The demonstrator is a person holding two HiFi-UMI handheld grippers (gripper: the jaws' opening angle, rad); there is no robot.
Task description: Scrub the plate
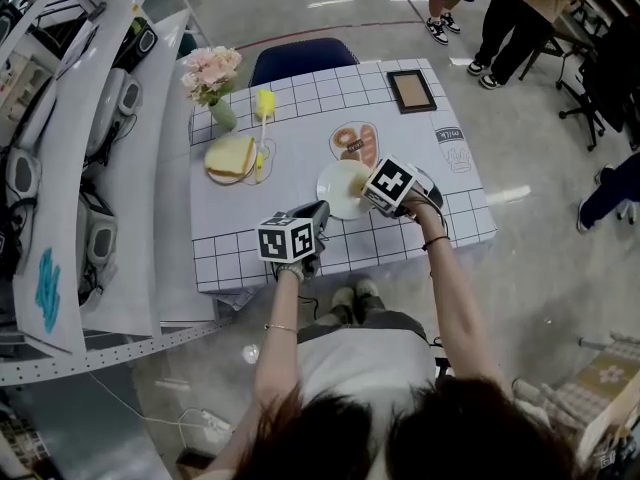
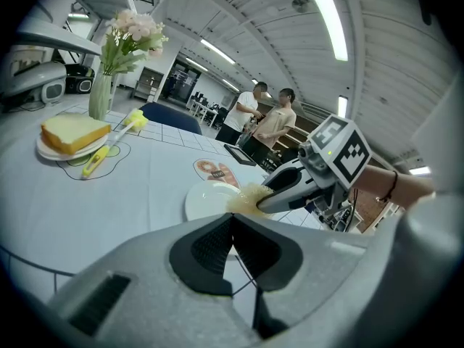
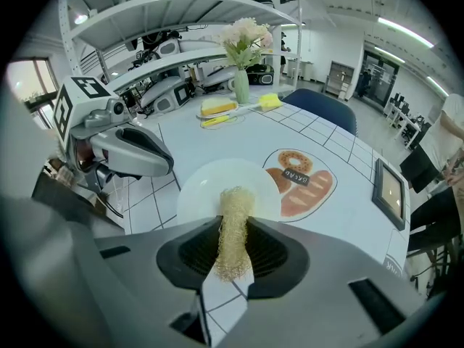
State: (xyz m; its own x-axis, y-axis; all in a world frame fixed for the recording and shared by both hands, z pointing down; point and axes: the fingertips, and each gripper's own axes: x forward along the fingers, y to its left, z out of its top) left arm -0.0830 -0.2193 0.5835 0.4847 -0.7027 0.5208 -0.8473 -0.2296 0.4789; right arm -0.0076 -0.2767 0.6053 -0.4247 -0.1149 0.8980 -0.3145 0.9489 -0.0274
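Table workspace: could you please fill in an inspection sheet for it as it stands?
Surface: table, gridded cloth with printed pictures.
Job's things: white plate near the front edge; scrubber with its tip at the plate.
Clutter: bread, yellow brush, flower vase, frame.
Grippers: right gripper shut on the scrubber; left gripper shut, empty, beside the plate.
Cables: dark cable hanging under the left gripper.
Surroundings: shelves at left, chair behind the table, people standing beyond.
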